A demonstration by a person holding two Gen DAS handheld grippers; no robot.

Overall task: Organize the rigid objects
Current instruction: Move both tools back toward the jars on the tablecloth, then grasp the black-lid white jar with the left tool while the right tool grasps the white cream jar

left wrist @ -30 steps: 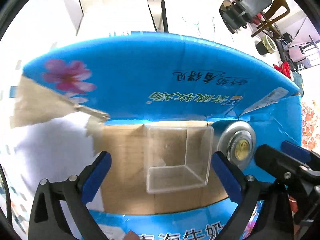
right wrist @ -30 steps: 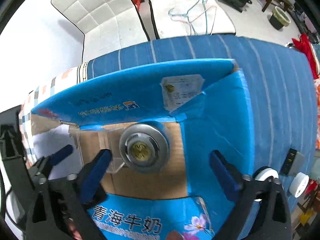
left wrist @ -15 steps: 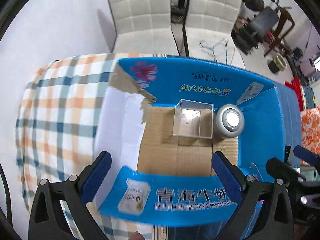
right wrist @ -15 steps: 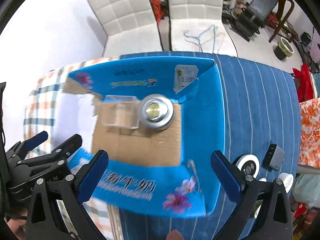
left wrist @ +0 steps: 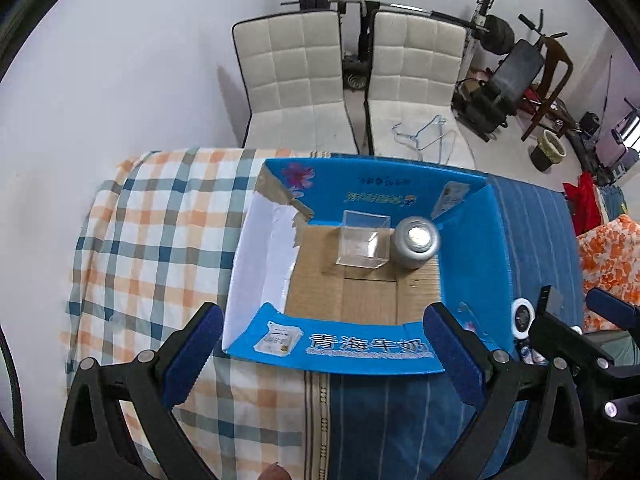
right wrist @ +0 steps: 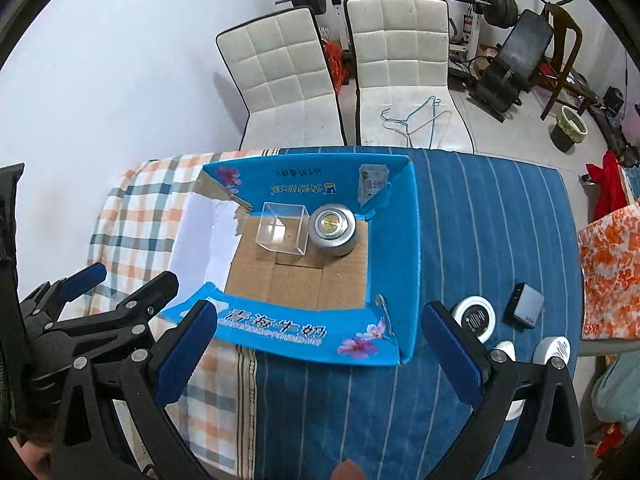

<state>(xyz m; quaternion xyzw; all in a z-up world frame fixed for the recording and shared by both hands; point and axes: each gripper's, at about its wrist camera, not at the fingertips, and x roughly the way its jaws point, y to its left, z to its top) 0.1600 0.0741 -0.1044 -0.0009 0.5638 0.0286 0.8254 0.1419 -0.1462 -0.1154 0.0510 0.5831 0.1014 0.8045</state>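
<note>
With both hand-held grippers spread and empty, I judged my right hand-held gripper nearer the round white disc lying ahead to its right on the surface (outside the blue milk carton).

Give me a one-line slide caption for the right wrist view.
Open right gripper above a blue carton holding a clear box beside a metal tin.

Bright, even daylight, soft shadows, sharp focus throughout; fisheye bending and black vignette at the edges.
</note>
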